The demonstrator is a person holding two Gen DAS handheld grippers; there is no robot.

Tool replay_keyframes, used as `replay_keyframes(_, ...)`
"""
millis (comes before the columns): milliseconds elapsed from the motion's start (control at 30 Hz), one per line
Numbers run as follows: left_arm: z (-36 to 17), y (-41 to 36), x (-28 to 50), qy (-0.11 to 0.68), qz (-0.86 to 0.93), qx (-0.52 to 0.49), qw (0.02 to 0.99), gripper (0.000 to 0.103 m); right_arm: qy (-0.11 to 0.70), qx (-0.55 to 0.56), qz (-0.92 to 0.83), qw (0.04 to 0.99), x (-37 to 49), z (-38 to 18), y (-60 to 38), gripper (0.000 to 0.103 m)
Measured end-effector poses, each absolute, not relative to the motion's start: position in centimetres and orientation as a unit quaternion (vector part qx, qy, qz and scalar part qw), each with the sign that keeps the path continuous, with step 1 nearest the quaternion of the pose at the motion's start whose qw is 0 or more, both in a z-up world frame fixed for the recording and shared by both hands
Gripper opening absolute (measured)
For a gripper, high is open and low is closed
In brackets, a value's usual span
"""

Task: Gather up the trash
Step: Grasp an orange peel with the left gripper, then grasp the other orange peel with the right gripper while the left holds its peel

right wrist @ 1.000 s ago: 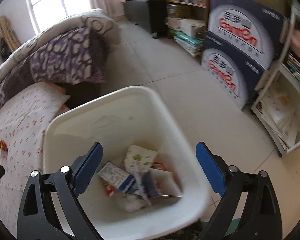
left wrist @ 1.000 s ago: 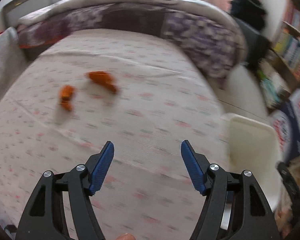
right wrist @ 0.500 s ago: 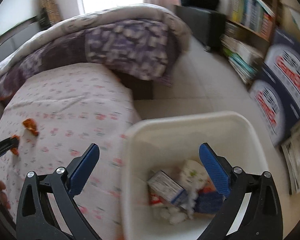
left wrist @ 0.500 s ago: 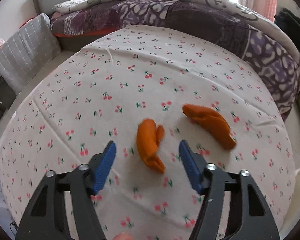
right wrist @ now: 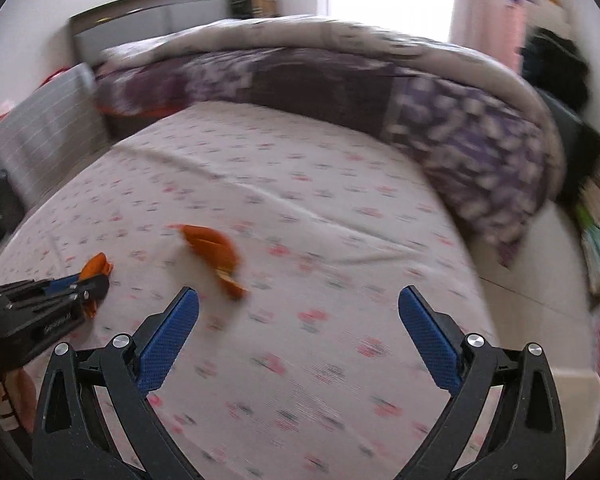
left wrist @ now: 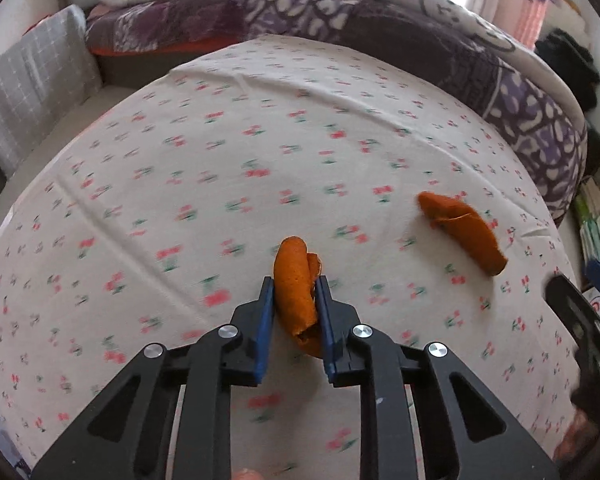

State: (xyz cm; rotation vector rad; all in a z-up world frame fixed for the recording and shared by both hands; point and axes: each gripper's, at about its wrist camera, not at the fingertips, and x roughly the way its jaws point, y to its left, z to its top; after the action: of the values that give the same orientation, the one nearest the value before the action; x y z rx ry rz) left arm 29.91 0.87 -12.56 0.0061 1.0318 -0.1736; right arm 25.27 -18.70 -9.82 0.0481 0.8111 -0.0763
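Down on the bed, the left gripper [left wrist: 294,304] has its two blue-padded fingers [left wrist: 265,320] pressed against either side of a curled orange peel strip [left wrist: 296,292], pinching it just above the white bedsheet printed with small red cherries [left wrist: 220,152]. The peel's far end sticks out past the fingertips, and its near end hangs between the pads. A second, longer piece of orange peel [left wrist: 462,230] lies loose on the sheet to the right of the pinched one, well apart from it.

From the right wrist view, the right gripper [right wrist: 298,320] hangs over the same sheet with its blue fingers [right wrist: 168,340] spread wide and nothing between them. The loose peel [right wrist: 216,252] sits just ahead of its left finger, and the left gripper [right wrist: 94,276] shows at the left edge, clamped on its orange strip [right wrist: 96,264]. A rumpled purple-and-white patterned quilt [left wrist: 380,16] is heaped along the far side of the bed, and a grey checked cushion [left wrist: 28,96] leans at the left.
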Motion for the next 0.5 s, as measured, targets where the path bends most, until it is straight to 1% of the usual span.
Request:
replay_keyframes(167, -12.3, 5.4, 28.3, 0.489, -0.063, -0.015, 0.87, 0.02, 0.407, -0.011, 0.014, 0.913, 28.6, -11.1, -15.5, 0.096)
replay_keyframes(333, -12.0, 9.3, 27.0, 0.487, -0.044, -0.036, 0.872, 0.02, 0.418, -0.034, 0.034, 0.907, 30.4, -12.0, -13.9, 0.09)
replay_keyframes(367, -11.9, 9.9, 26.8, 0.486, -0.041, -0.039, 0.872, 0.02, 0.422, -0.033, 0.035, 0.905, 30.6, -12.2, -13.9, 0.086)
replay_keyframes(400, -11.8, 10.2, 26.6, 0.486, -0.039, -0.042, 0.872, 0.02, 0.428, -0.031, 0.037, 0.903, 30.9, -12.4, -13.8, 0.076)
replay_keyframes(433, -11.8, 10.7, 26.3, 0.485, -0.037, -0.045, 0.872, 0.02, 0.434, -0.03, 0.037, 0.899, 31.1, -12.7, -13.9, 0.069)
replay_keyframes(467, -11.8, 11.1, 26.1, 0.485, -0.035, -0.049, 0.872, 0.02, 0.443, -0.03, 0.037, 0.895, 31.3, -13.1, -13.9, 0.052)
replay_keyframes(500, -11.8, 11.4, 25.8, 0.485, -0.035, -0.052, 0.872, 0.02, 0.441, -0.031, 0.034, 0.896, 31.3, -13.2, -13.9, 0.04)
